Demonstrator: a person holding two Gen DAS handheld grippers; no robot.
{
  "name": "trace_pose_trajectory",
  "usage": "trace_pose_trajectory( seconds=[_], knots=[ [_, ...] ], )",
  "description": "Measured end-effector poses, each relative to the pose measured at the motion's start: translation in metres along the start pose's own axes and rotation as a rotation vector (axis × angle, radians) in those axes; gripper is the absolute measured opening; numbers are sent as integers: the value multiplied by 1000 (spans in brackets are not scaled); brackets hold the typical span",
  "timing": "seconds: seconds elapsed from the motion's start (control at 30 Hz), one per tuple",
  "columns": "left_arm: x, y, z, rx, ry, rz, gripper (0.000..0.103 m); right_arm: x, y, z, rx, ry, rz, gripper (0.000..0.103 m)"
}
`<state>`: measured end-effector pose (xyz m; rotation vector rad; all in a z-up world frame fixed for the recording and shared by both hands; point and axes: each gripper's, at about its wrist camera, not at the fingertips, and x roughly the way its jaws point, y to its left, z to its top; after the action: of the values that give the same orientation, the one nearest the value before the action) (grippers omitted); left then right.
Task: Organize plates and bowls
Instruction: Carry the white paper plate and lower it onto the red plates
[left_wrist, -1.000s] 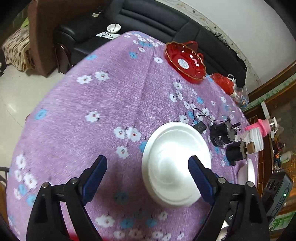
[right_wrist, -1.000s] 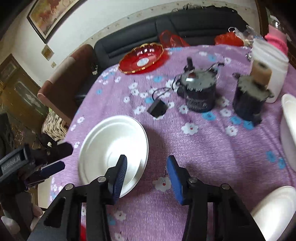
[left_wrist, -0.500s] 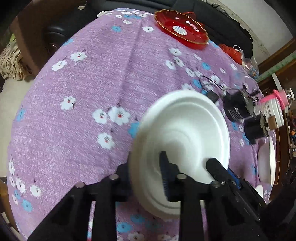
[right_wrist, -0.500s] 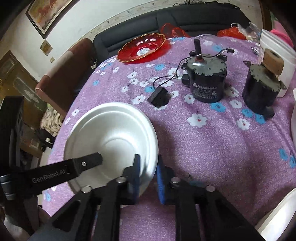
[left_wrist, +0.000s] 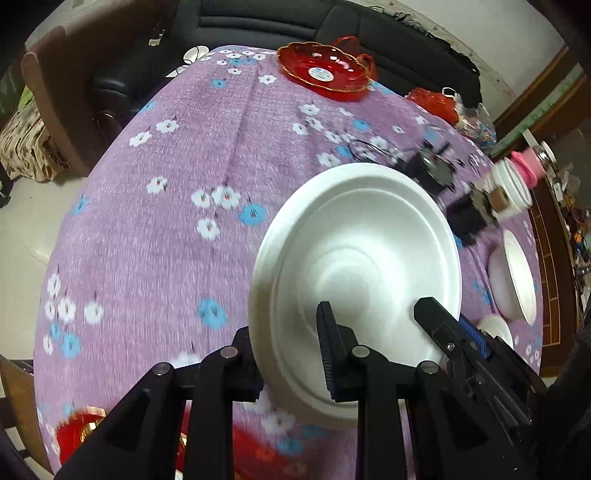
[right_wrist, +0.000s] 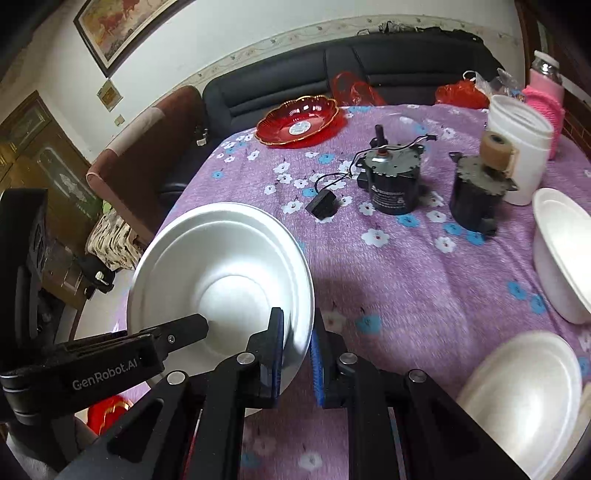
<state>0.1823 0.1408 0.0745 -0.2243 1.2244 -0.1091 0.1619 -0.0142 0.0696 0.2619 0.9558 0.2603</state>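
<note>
A white foam bowl (left_wrist: 354, 266) is held up above the purple flowered tablecloth (left_wrist: 177, 155), tilted. My left gripper (left_wrist: 288, 354) is shut on its near rim, one finger inside and one outside. My right gripper (right_wrist: 297, 354) is shut on the opposite rim of the same bowl (right_wrist: 221, 273). The left gripper's finger (right_wrist: 173, 332) shows inside the bowl in the right wrist view. Two more white bowls (right_wrist: 557, 251) (right_wrist: 517, 402) sit at the right. A red glass dish (right_wrist: 299, 123) stands at the far side.
Two dark motors (right_wrist: 393, 181) (right_wrist: 476, 192) with a wired black plug (right_wrist: 323, 205) sit mid-table. A white jar (right_wrist: 521, 147) and a pink-wrapped bottle (right_wrist: 543, 92) stand at the right. A black sofa (right_wrist: 369, 70) lies behind. A red object (left_wrist: 81, 432) lies near the front edge.
Both grippers have closed on the white bowl's rims and lifted it off the table. It has moved a little right and up since half a second ago.
</note>
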Motion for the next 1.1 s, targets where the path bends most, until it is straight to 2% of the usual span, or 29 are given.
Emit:
trace_pose_trajectory(
  seconds=[0.27, 0.53, 0.8, 0.93, 1.1],
  knots=[
    [-38, -9, -56, 37, -41, -24, 23, -58, 12, -38, -104, -69, -30, 15],
    [-95, 19, -115, 23, -122, -34, 24, -97, 45, -79, -151, -74, 53, 15],
    [-111, 77, -161, -56, -141, 12, 24, -86, 95, -119, -210, -25, 114, 15],
    [-97, 103, -171, -100, -134, 74, 24, -68, 115, -136, -228, 14, 122, 16],
    [-69, 125, -175, -148, -90, 101, 24, -41, 128, -152, -245, 62, 91, 16]
  ],
)
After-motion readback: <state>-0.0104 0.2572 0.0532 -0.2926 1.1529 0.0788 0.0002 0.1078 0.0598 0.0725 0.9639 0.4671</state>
